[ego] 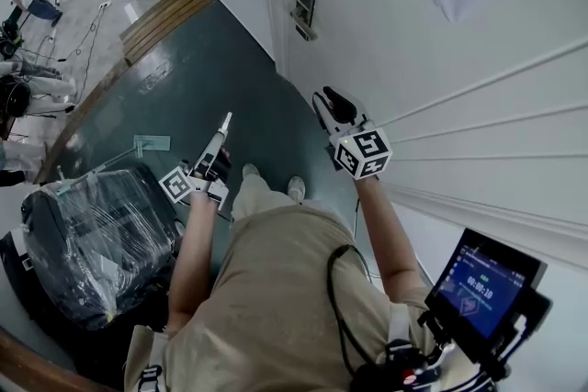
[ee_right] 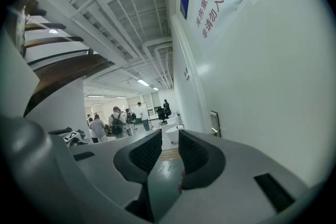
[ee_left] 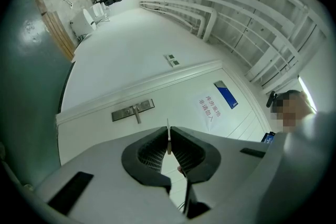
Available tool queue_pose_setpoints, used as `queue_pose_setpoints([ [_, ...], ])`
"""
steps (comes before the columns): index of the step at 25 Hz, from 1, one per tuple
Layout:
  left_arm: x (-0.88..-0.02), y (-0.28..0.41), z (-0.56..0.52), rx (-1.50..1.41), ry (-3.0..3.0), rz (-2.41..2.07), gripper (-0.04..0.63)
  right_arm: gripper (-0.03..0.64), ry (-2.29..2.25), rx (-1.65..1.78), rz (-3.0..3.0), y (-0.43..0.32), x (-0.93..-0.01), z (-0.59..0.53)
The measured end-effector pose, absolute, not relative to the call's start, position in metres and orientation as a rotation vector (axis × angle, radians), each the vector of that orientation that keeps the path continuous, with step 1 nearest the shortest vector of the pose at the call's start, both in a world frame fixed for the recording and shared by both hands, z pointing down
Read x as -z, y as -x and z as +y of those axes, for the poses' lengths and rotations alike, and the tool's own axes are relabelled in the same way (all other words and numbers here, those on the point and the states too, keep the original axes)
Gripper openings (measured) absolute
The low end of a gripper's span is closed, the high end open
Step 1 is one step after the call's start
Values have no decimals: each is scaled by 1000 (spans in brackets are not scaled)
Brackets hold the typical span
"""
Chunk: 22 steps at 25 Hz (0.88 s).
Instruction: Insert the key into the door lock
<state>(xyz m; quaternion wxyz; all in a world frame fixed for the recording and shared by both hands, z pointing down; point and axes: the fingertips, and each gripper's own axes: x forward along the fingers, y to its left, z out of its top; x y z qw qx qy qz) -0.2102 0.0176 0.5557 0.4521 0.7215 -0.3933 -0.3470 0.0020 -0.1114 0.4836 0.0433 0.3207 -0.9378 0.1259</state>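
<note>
The door lock (ego: pixel 303 9) is a metal plate with a lever handle on the white door (ego: pixel 395 41). In the left gripper view the lock (ee_left: pixel 133 110) lies ahead, well beyond the jaws. My left gripper (ee_left: pixel 168 140) is shut on a thin key (ee_left: pixel 168 136), seen edge-on and sticking out past the pads. In the head view the left gripper (ego: pixel 225 126) is out over the green floor, away from the door. My right gripper (ee_right: pixel 169 150) stands open with nothing between its pads. The lock (ee_right: pixel 214 123) is to its right. The right gripper (ego: pixel 335 108) is beside the door's lower panels.
A paper notice with red characters (ee_left: pixel 210 111) and a blue sign (ee_left: pixel 226 94) hang on the door. A plastic-wrapped black bag (ego: pixel 92 234) sits at my left. A screen (ego: pixel 482 285) is mounted at my right. Several people (ee_right: pixel 113 124) stand far down the hall.
</note>
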Motion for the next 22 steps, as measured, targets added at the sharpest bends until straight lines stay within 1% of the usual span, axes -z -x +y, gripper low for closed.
queue_pose_setpoints([
  [11, -553, 255, -29, 830, -1797, -940, 35, 104, -1055, -404, -2823, 41, -484, -144],
  [22, -549, 300, -66, 866, -1787, -886, 35, 104, -1101, -379, -2760, 86, -481, -177],
])
